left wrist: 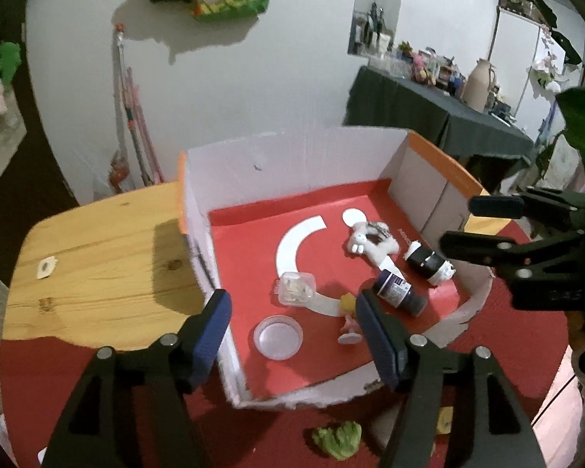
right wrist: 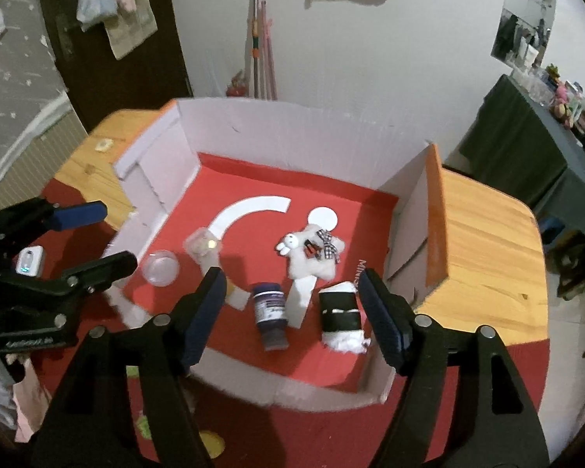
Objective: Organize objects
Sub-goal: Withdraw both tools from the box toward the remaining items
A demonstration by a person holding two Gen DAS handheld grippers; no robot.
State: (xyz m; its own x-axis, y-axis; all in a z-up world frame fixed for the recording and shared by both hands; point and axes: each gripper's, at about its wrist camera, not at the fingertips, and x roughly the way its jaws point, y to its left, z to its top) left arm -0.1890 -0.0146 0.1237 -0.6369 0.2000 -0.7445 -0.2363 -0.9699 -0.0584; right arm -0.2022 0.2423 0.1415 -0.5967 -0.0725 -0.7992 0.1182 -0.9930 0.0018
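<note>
A white-walled cardboard box [left wrist: 292, 160] [right wrist: 292, 136] with a red floor holds a white plush bunny [left wrist: 368, 241] [right wrist: 312, 249], a dark blue bottle [left wrist: 399, 292] [right wrist: 269, 314] on its side, a black-and-white roll [left wrist: 429, 263] [right wrist: 339, 318], a clear square container [left wrist: 295, 288] [right wrist: 202, 245], a clear round lid [left wrist: 278, 336] [right wrist: 161, 267] and a small pink-and-yellow figure [left wrist: 349, 319]. My left gripper [left wrist: 292, 335] is open and empty above the box's near left corner. My right gripper [right wrist: 292, 319] is open and empty over the bottle and roll.
The box stands on a wooden table [left wrist: 97, 257] [right wrist: 483, 257] with a red cloth [left wrist: 58, 382] in front. A green toy [left wrist: 337, 438] and a yellow piece [left wrist: 444, 421] lie on the cloth before the box. A white device [right wrist: 29, 261] lies at left.
</note>
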